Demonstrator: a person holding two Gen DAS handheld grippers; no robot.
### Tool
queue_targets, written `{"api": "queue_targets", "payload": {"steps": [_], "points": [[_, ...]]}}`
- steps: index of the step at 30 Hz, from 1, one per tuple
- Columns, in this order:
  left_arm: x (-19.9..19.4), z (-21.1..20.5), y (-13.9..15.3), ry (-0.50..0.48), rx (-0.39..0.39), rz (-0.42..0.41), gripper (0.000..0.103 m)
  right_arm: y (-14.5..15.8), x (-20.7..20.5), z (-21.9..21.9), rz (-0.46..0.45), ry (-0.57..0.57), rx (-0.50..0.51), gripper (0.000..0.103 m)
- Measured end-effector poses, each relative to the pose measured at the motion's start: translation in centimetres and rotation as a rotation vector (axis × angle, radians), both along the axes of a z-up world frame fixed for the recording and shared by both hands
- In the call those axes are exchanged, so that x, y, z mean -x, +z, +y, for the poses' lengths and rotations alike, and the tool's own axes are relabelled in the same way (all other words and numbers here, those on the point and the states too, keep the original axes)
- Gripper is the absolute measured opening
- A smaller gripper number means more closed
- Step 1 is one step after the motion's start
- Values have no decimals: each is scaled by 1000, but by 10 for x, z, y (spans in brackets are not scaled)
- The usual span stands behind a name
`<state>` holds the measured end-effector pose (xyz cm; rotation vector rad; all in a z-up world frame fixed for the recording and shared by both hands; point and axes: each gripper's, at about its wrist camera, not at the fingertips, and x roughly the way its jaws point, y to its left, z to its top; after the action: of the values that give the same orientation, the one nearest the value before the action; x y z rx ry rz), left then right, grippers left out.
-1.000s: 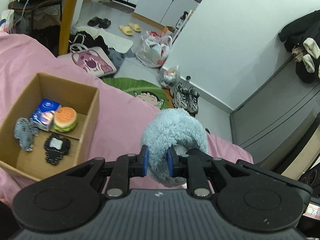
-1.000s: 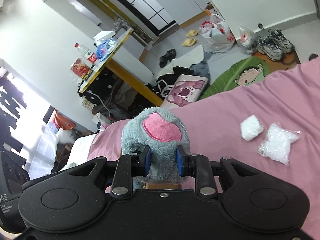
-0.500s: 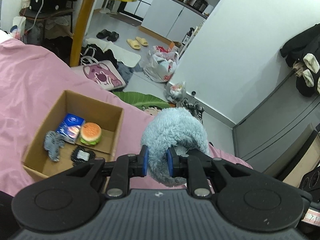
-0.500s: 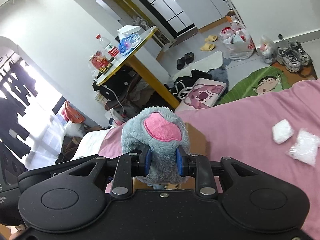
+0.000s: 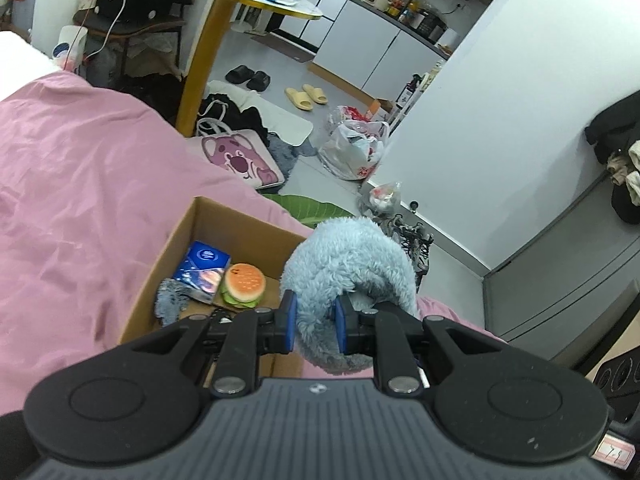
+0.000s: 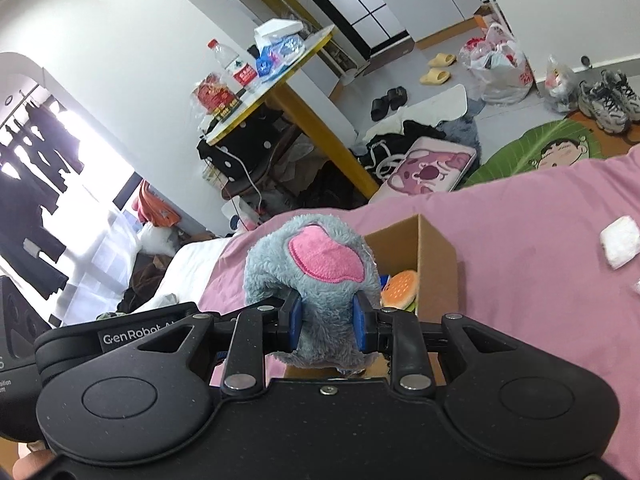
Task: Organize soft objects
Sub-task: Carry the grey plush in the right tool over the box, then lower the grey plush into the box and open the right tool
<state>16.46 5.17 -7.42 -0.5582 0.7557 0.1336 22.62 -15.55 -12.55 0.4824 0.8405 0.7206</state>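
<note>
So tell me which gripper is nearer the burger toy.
Hard to call. Both the left gripper and the right gripper hang just short of the burger toy, each gripping blue plush.

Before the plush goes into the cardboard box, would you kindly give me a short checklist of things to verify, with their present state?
1. Left gripper clamped on the blue-grey plush: ok.
2. Right gripper clamped on the plush part with the pink patch: ok.
3. Cardboard box open on top: ok.
4. Free floor in the box beside the burger toy and blue packet: cannot tell, grippers hide it.
5. Plush centred above the opening: cannot tell.
</note>
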Motion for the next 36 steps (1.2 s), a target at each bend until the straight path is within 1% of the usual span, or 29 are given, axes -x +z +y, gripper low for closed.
{"api": "queue_targets", "payload": {"steps": [8,17,22,23,24,25,26,27,30,32,36], "points": [[1,28,-16,32,31,37,18,-15,4,26,40,59,49,29],[-4,56,-41,64,69,131,18,-28,6,48,93,112,104,31],[-8,66,-50,75,68,185,19,-37,7,61,105,134,126,32],[-9,67,-51,77,65,196,19,-39,8,64,108,140,132,35],[-10,68,-53,78,61,206,19,-40,8,66,112,149,139,41],[-10,68,-54,83,57,213,19,-41,9,66,122,158,145,48],[-11,69,-55,88,50,223,19,-43,9,67,137,167,152,61],[-12,70,-56,92,46,232,19,-45,11,69,148,172,159,63],[-14,73,-61,106,48,260,22,-43,16,72,140,187,182,63],[-16,72,-62,104,44,287,22,-40,18,71,141,194,174,63],[-16,65,-58,95,-3,303,25,-32,17,67,123,188,183,63]]}}
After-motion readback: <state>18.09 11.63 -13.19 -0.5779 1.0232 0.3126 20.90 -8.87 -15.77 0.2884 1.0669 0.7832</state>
